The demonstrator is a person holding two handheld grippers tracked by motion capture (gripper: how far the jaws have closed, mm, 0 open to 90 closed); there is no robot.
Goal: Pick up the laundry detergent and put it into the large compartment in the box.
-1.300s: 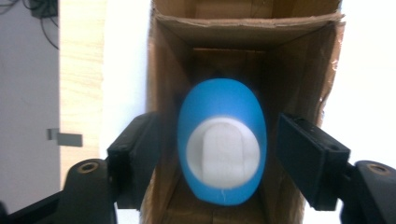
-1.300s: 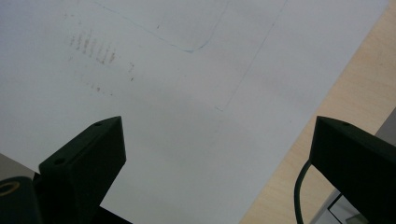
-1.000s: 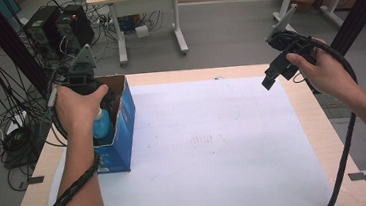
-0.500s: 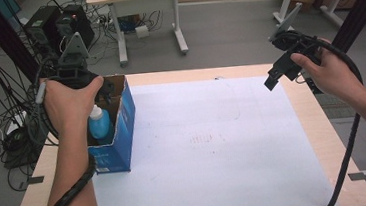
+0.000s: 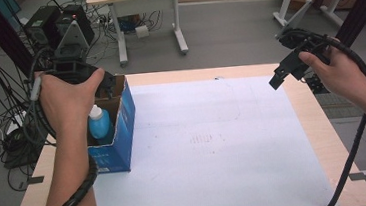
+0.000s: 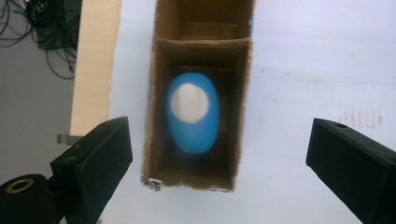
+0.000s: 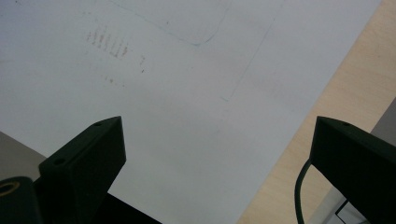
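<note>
The left gripper (image 6: 217, 163) hangs released, jaws spread wide, straight above the blue bottle (image 6: 193, 112), which stands upright, cap up, inside the open cardboard box (image 6: 243, 93). The right gripper (image 5: 288, 68), also spread, is well apart across the table (image 5: 319, 136), so the left is far nearer.

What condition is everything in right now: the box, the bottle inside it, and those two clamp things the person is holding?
Cardboard box: top open, upright on the white sheet.
Blue bottle: upright inside the box, white cap on.
Left gripper: open, jaws wide apart, above the box, holding nothing.
Right gripper: open, empty, held over the right side of the table.
</note>
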